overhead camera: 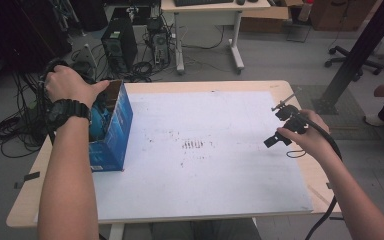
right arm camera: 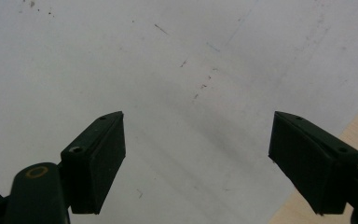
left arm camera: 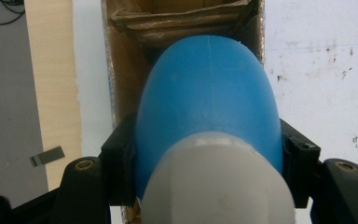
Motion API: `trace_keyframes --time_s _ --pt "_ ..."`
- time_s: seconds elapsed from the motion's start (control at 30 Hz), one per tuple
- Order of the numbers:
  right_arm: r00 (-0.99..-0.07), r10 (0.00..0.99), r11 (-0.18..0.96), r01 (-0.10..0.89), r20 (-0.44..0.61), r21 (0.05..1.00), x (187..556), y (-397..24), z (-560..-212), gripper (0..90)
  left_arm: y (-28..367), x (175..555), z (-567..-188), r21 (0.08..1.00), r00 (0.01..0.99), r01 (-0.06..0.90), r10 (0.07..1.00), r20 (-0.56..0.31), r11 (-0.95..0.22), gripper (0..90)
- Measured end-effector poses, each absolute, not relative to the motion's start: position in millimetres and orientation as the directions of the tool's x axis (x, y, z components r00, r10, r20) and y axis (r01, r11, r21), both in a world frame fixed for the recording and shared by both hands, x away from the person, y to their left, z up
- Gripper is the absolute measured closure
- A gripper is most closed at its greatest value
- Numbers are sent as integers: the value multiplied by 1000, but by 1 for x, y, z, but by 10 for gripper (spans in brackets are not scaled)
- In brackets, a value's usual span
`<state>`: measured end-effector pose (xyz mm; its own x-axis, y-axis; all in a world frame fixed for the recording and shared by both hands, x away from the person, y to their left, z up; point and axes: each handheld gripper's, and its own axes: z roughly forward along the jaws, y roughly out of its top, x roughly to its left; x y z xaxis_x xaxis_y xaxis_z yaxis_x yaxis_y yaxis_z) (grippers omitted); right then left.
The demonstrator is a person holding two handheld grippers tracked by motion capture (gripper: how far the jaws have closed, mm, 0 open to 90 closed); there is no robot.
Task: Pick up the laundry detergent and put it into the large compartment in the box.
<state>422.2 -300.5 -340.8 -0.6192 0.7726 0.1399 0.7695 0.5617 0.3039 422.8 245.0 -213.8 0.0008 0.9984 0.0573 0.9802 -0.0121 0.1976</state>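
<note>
Blue bottle with a white cap sits clamped in the left hand-held gripper, jaws pressed on both its sides, its body at the mouth of the open blue carton. Whether it is going into the carton or coming out, I cannot tell. Next comes a straight slide along the carton's walls. The right hand-held gripper hangs wide open and empty, well apart from the carton, over the white tabletop.
</note>
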Motion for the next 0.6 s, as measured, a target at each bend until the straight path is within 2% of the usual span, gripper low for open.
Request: trace_keyframes --time_s 0.6 --pt "-623 770 566 767 137 302 422 -300 -342 188 245 425 -228 184 -5 983 998 56 -6 376"
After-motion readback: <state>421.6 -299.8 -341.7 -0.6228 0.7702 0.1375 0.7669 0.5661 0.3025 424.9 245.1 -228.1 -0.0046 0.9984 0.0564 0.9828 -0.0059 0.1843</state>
